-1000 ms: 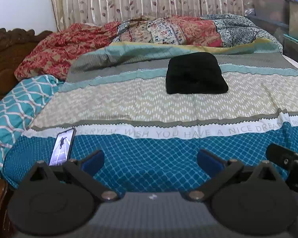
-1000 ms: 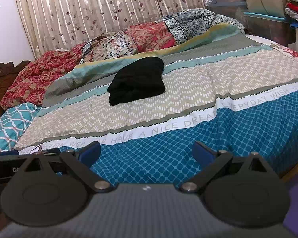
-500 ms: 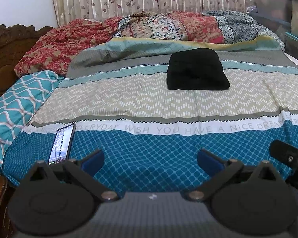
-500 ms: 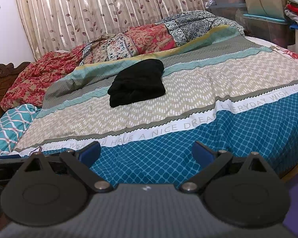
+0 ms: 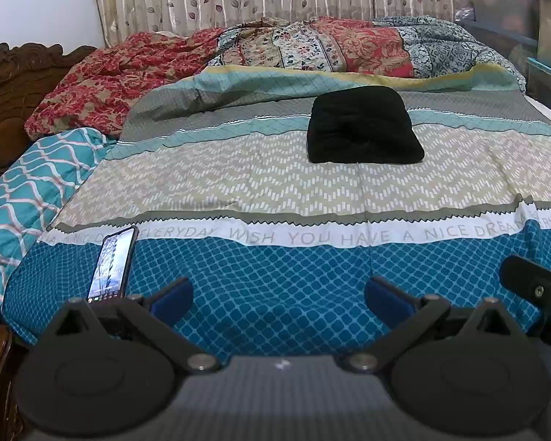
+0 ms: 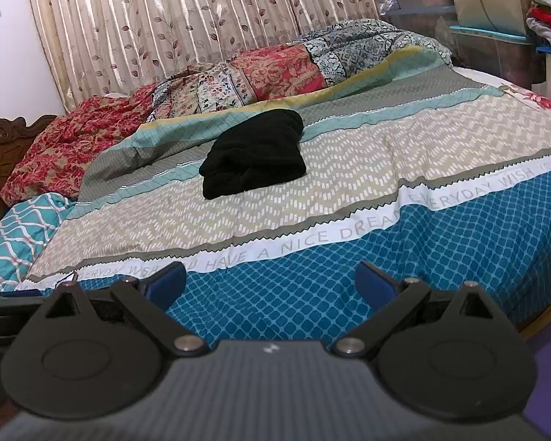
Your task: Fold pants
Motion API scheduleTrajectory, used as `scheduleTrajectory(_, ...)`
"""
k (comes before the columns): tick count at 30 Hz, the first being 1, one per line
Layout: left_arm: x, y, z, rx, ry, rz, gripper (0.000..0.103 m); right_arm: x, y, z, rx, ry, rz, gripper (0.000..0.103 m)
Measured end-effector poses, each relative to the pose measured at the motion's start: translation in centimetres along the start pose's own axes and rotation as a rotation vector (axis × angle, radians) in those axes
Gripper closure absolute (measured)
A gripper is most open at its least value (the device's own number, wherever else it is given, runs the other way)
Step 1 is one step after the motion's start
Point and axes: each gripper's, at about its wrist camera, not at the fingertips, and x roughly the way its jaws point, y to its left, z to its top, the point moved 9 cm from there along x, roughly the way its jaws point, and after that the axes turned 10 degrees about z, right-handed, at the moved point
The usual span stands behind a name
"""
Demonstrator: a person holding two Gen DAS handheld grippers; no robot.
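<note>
Black pants [image 5: 363, 126] folded into a bundle mid-bed [image 5: 275, 191] — L tool [image 5: 278, 294] & R tool [image 6: 270, 279] both spread wide, nothing gripped.

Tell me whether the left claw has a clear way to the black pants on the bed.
Probably yes: the left claw is open and empty, and only bare bedspread lies between it and the folded black pants. The phone sits off to the left.

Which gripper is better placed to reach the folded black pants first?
Left, marginally. The folded black cloth pants lie nearly straight ahead of the open left gripper; from the open right gripper they sit ahead and slightly leftward. Both are back at the bed's near edge, holding nothing.
</note>
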Motion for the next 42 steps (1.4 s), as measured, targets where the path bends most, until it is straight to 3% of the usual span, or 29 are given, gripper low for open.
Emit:
scheduleTrajectory(17,-0.37,0.37,0.07,-0.006,-0.036,0.018,0.000,0.00,0.06,-0.05,0.001,0.002,0.001,0.003)
scheduleTrajectory(42,0.25,0.45,-0.71,-0.010,0.023,0.003,0.000,0.08,0.24,-0.48,0.006,0.007,0.002,0.003)
